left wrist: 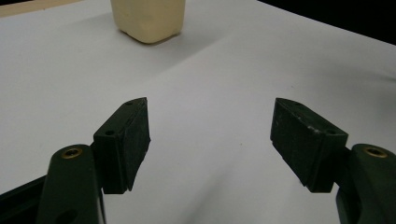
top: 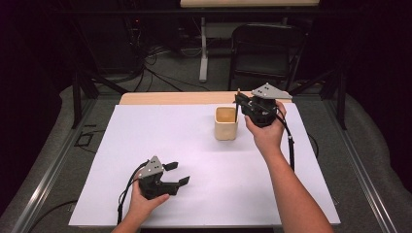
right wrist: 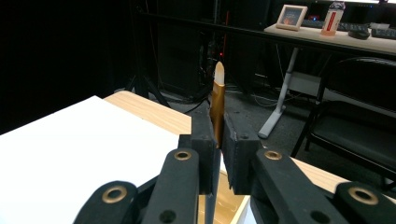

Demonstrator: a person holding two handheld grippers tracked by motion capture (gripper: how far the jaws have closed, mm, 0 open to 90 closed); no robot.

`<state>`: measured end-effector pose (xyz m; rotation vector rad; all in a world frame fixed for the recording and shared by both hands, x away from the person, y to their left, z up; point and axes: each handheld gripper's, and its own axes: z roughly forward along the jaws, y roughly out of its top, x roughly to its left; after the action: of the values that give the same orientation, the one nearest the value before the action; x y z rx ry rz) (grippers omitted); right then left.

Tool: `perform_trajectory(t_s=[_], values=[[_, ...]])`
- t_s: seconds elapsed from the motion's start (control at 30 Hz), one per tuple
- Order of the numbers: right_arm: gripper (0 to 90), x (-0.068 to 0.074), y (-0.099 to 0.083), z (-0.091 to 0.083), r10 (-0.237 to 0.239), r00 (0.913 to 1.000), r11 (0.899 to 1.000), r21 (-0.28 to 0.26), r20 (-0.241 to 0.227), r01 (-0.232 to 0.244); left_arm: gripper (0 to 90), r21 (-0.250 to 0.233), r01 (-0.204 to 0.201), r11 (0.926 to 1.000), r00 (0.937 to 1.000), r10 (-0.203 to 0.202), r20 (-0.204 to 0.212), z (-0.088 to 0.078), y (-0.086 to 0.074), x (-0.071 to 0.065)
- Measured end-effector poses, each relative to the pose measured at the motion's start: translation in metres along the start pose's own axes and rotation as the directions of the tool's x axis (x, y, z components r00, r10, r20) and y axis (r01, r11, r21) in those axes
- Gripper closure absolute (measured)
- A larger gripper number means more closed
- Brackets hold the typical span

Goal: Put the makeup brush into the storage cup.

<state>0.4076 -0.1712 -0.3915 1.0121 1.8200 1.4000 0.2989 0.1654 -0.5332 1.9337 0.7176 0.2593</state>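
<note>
A cream square cup [top: 226,127] stands on the white sheet right of centre. My right gripper [top: 239,103] hovers just above the cup's right rim, shut on a thin brown stick [top: 237,115] held upright, with its lower end down inside the cup. In the right gripper view the jaws [right wrist: 217,128] pinch the golden-brown stick [right wrist: 218,91], whose pale tip rises above them, and the cup's rim [right wrist: 233,205] lies below. My left gripper [top: 177,173] rests low over the near left of the sheet, open and empty [left wrist: 210,126]. The cup [left wrist: 148,18] is far ahead of it.
A white sheet [top: 160,136] covers most of the wooden table [top: 160,98]. A black folding chair [top: 265,53] and a desk leg [top: 203,48] stand beyond the far edge. Cables trail from both grippers.
</note>
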Motion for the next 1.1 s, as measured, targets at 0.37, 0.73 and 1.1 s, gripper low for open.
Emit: perform_trajectory(t_s=[0.37,0.73,1.1], values=[[83.4,-0.001,-0.001,0.005,-0.001,1.0000,1.000,0.011,0.004,0.001,28.5,0.000,0.000,1.0000,1.0000,0.000,0.000,0.000,0.000,0.000],[83.4,-0.001,-0.002,0.012,-0.005,0.9998,1.000,0.018,0.020,0.005,28.6,-0.001,0.000,1.0000,1.0000,0.000,0.000,-0.001,0.000,0.000],[83.4,-0.001,-0.002,0.020,0.000,0.9996,1.000,0.020,0.029,-0.001,28.5,-0.006,0.004,1.0000,1.0000,-0.004,0.000,-0.002,0.000,0.001]])
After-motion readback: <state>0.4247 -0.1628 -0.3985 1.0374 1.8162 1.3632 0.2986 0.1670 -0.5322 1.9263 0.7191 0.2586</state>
